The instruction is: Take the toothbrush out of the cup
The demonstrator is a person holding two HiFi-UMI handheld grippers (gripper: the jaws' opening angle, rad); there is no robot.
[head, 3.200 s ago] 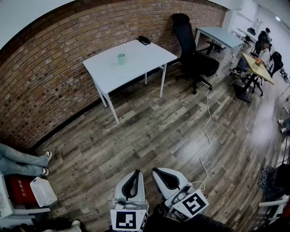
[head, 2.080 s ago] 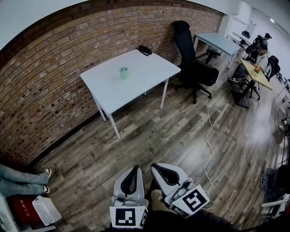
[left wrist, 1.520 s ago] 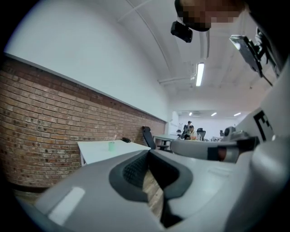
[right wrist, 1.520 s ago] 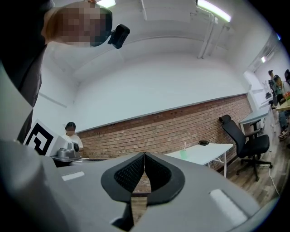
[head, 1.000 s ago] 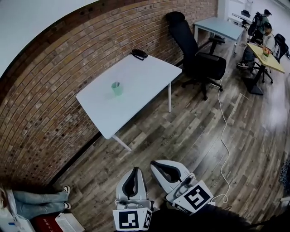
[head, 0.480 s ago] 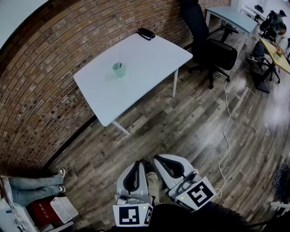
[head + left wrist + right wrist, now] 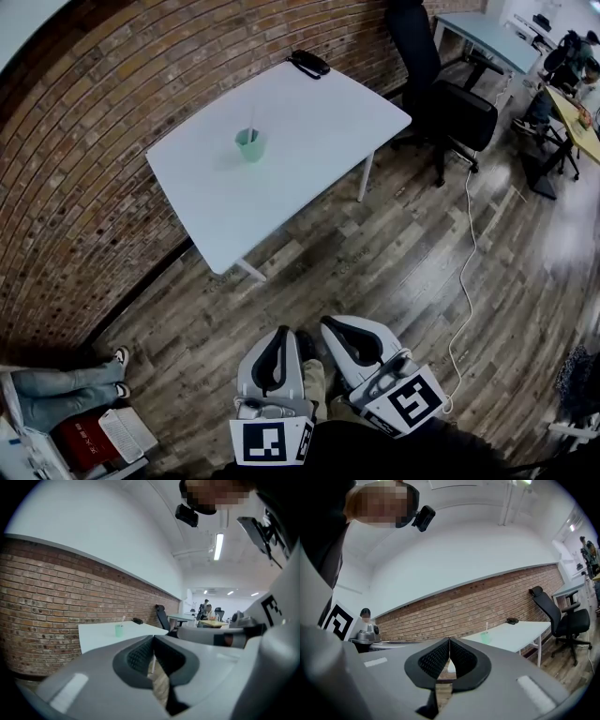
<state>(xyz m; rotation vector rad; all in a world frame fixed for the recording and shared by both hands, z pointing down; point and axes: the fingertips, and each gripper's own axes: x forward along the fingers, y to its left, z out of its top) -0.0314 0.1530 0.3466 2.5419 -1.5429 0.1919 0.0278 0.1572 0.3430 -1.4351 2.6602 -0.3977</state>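
while the white table (image 7: pixel 309 122) stood against the brick wall (image 7: pixel 84 169), the green cup (image 7: pixel 249 146) sat upright on it, on the wall side and well in from every edge, with the toothbrush (image 7: pixel 252 122) standing in the cup at a slight lean, its upper end above the rim. a black object (image 7: pixel 307 63), too small to identify, lay at the table's far corner, well apart from the cup. the left tongs (image 7: pixel 283 330) and the right tongs (image 7: pixel 325 323) were held side by side over the wood floor (image 7: pixel 375 253), well short of the table's near edge and pointing toward it, touching nothing. in the left gripper view the left tongs' jaws met at their tips with nothing between them, and the table and cup showed far beyond. in the right gripper view the right tongs' jaws were likewise pressed together and empty. a black office chair (image 7: pixel 450 108) stood just beside the table's right end, and a white cable (image 7: pixel 466 253) ran along the floor from near that end. someone's legs (image 7: pixel 56 382) stretched out on the floor off the table's left, near the wall.
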